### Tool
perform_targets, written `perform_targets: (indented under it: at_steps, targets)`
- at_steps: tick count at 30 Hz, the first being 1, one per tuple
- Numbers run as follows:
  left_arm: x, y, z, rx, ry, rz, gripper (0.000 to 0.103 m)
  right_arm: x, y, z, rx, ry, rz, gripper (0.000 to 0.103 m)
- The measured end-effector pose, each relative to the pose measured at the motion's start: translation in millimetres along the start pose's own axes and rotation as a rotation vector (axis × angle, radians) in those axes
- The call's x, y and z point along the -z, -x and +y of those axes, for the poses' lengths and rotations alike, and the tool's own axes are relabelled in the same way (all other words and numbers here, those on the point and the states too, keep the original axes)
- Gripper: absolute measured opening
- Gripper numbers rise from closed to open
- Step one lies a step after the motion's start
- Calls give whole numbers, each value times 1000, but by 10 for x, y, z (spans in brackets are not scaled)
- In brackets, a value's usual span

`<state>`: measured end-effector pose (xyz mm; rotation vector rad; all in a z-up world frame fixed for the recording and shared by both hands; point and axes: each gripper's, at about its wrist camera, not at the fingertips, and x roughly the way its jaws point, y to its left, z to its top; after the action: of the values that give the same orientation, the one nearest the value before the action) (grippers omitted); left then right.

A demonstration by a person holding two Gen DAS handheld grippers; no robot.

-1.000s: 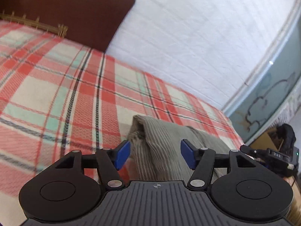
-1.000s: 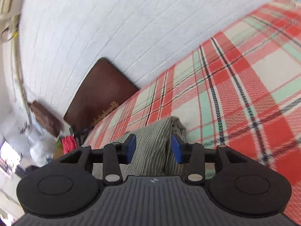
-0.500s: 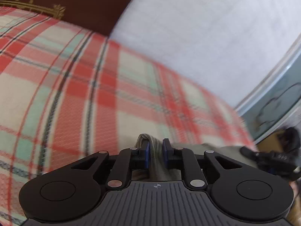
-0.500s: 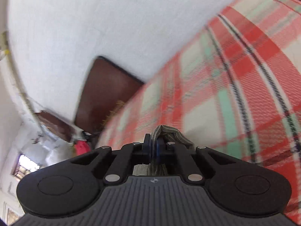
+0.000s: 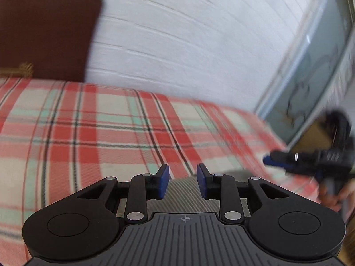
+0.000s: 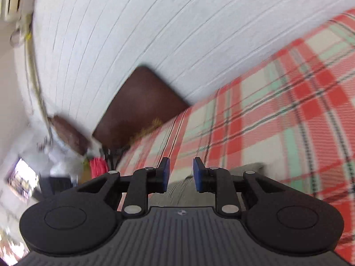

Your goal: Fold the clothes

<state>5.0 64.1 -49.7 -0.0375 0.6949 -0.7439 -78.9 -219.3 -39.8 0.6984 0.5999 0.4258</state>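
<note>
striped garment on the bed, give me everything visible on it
The striped garment is grey-olive woven cloth with fine pale stripes. It lies low on the plaid bedspread, mostly hidden behind both tools. The left claw and right claw are opening; their blue pads stand clear of it, the cloth lying below the gaps. Its edge looks folded; the overall shape is hidden.
</note>
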Motion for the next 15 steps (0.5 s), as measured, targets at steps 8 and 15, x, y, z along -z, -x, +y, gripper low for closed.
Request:
perform_targets:
  at_steps: [8, 15]
  targets:
    - [164, -455, -508, -183, -373, 126, 46, -11, -363, 351, 108, 162, 133, 24]
    - [122, -656, -633, -126, -460, 186, 45, -80, -452, 394, 158, 178, 139, 24]
